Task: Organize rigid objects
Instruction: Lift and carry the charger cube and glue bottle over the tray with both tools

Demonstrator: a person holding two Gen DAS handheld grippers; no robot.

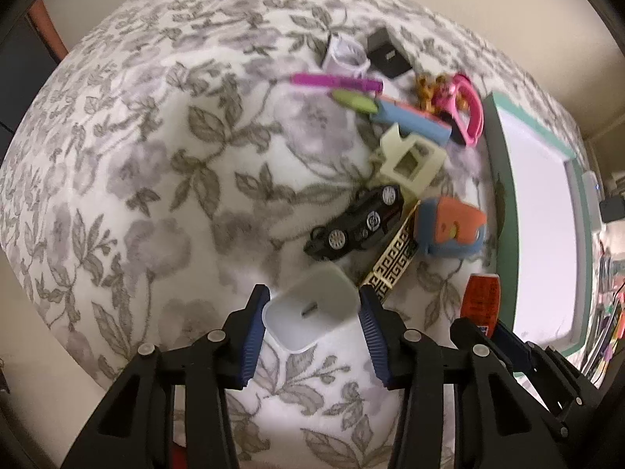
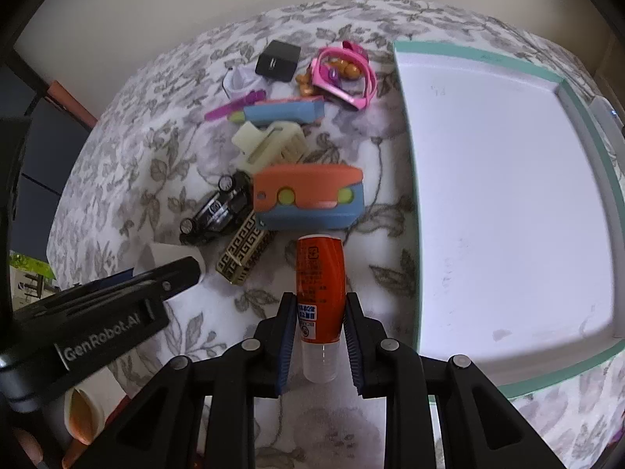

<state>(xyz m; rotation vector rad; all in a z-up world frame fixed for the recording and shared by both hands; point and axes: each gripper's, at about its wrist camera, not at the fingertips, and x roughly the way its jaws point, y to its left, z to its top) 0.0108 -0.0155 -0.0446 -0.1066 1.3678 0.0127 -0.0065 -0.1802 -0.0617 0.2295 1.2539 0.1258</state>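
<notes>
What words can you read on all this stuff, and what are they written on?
"GenRobot.AI": on the left gripper's black body, in white letters.
Orange bottle: it has printed text and a small blue-and-white label, but everything there is too small and blurred to read.
Black box: a pale mark, unreadable.
Gold-patterned box: only a pattern, no words.

You are working over a bed covered with a floral spread (image 1: 164,164), grey leaves and pale mauve blooms on white. Behind it you have a plain cream wall (image 2: 164,11). At your far left stands dark furniture (image 2: 27,164) with a reddish-brown edge (image 1: 45,19), under soft, even light.
</notes>
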